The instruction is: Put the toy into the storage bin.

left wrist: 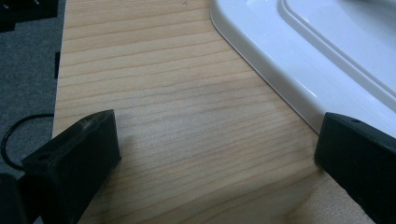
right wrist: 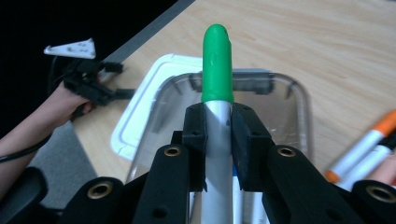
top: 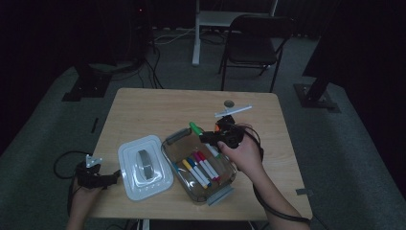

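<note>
The right gripper [right wrist: 218,123] pinches a green-capped marker [right wrist: 217,65] over the clear container [top: 225,184], where 4 markers [top: 201,167] already lie. An orange marker [right wrist: 357,151] waits beside it. The left gripper [left wrist: 215,154] rests spread beside the white lid [left wrist: 299,60].

green marker [right wrist: 217,65] barrel hidden between jaws, lid [left wrist: 317,56] cut off
</note>
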The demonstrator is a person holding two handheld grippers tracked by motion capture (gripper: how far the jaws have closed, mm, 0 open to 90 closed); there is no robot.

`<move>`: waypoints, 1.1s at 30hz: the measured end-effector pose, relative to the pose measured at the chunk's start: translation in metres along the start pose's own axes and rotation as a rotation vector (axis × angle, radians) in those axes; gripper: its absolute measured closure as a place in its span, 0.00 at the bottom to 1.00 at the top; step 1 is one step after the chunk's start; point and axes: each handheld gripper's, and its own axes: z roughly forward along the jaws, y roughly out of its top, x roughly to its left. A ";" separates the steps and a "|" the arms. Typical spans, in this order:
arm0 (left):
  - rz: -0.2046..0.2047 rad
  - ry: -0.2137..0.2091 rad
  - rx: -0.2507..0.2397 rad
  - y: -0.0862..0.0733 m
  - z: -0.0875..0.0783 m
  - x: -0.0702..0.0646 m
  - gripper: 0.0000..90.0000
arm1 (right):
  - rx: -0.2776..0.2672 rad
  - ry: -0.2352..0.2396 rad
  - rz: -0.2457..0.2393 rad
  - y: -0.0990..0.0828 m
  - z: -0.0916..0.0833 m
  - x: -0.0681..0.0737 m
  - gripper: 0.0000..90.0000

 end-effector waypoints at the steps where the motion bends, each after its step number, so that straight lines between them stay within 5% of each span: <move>1: 0.001 0.000 0.000 0.000 0.000 0.000 0.01 | 0.010 0.003 -0.007 0.001 0.002 0.002 0.85; 15: -0.002 -0.001 0.000 0.000 0.000 0.000 0.01 | 0.128 0.062 -0.027 -0.006 0.052 0.024 0.85; 33: 0.000 0.000 -0.001 0.000 0.000 0.000 0.01 | 0.273 0.042 -0.023 -0.020 0.102 0.029 0.85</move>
